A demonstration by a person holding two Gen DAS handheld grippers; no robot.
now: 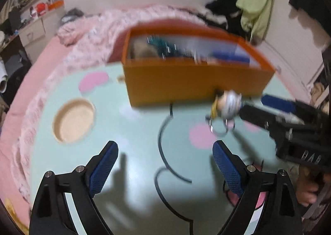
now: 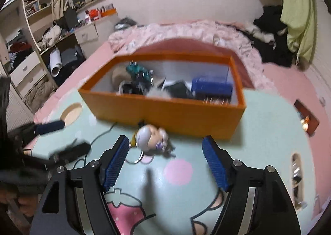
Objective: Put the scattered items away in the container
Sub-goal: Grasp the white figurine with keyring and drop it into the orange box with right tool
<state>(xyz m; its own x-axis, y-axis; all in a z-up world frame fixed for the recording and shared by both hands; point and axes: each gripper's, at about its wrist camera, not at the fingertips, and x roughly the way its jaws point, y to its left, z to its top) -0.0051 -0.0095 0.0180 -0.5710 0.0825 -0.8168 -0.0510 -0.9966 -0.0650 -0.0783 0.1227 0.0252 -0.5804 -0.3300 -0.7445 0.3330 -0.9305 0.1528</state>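
Note:
An orange box (image 1: 186, 82) stands on the mint table (image 1: 134, 131) and holds several items; it also shows in the right wrist view (image 2: 165, 113). A small doll keychain (image 2: 152, 138) with metal rings lies on the table just in front of the box, also in the left wrist view (image 1: 226, 104). My right gripper (image 2: 165, 160) is open, its fingers on either side of the keychain and a little short of it. My left gripper (image 1: 165, 164) is open and empty over bare table, left of the keychain.
A round cup hole (image 1: 73, 120) is cut in the table at the left. A thin black cable (image 1: 163, 131) runs across the table. A pink bed with a crumpled blanket (image 2: 186, 30) lies behind the box. Shelves and drawers (image 2: 26, 65) stand at the far left.

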